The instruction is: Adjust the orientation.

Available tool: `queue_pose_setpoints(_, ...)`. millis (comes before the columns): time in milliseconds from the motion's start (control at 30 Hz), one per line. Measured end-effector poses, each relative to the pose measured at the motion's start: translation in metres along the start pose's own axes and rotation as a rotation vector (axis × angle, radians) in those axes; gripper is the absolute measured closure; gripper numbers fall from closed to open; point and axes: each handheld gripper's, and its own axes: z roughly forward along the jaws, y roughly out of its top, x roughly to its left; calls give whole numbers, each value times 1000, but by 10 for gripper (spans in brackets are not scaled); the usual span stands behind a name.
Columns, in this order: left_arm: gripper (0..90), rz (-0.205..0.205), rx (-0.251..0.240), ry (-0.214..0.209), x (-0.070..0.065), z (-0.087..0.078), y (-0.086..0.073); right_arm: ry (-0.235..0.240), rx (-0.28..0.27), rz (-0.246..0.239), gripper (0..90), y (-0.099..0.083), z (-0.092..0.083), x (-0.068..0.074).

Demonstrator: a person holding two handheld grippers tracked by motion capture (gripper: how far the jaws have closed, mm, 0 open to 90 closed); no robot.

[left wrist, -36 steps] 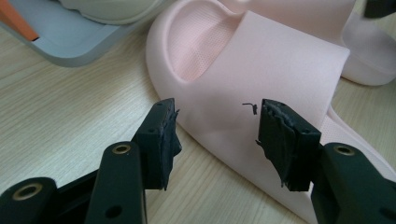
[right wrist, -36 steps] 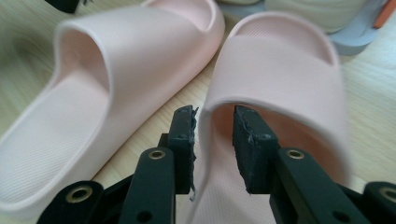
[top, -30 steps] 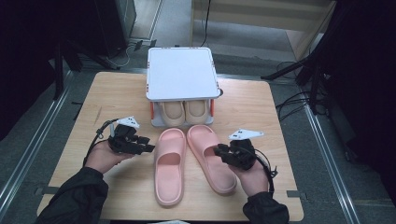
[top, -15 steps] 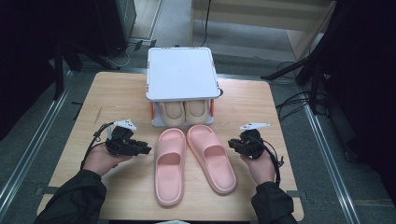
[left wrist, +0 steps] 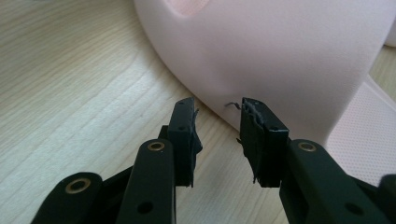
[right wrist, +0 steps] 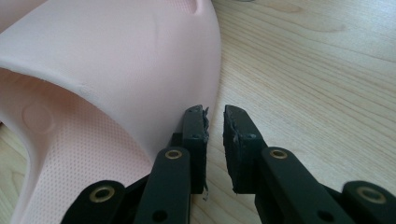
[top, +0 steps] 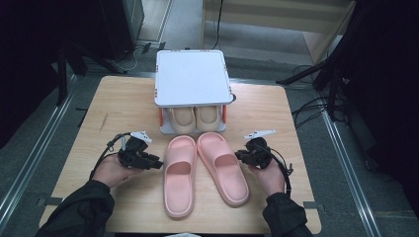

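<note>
Two grippers parked at the outer edges of a pair of pink slippers

The left gripper point(top: 157, 164) sits just beside the left slipper point(top: 178, 178), its jaws a moderate gap apart with nothing clamped between them, tips right at the slipper's rim after just closing in a bit. The right gripper point(top: 239, 156) is at the outer edge of the right slipper point(top: 223, 165), jaws only a narrow slit apart and empty, also just narrowed. Both slippers lie side by side mid-table point(top: 291, 123), near the white rack point(top: 191, 78) holding beige shoes point(top: 195, 118) at the far side.
</note>
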Motion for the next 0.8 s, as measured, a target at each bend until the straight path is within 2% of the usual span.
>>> queue_pose_setpoints(133, 653, 20, 9, -1, -2, 1, 1, 6, 2, 2, 798, 0, 0, 1)
queue_pose_setpoints(267, 651, 15, 10, -11, -3, 2, 1, 17, 5, 13, 798, 0, 1, 3)
queue_pose_setpoints(467, 647, 44, 22, -23, -8, 4, 1, 25, 6, -4, 798, 0, 3, 13)
queue_pose_setpoints(600, 641, 55, 32, -32, -9, 4, 1, 28, -3, 12, 804, 0, 6, 19)
queue_pose_setpoints(800, 631, 43, 31, -28, -11, 3, 2, 36, -14, 34, 801, -1, 7, 21)
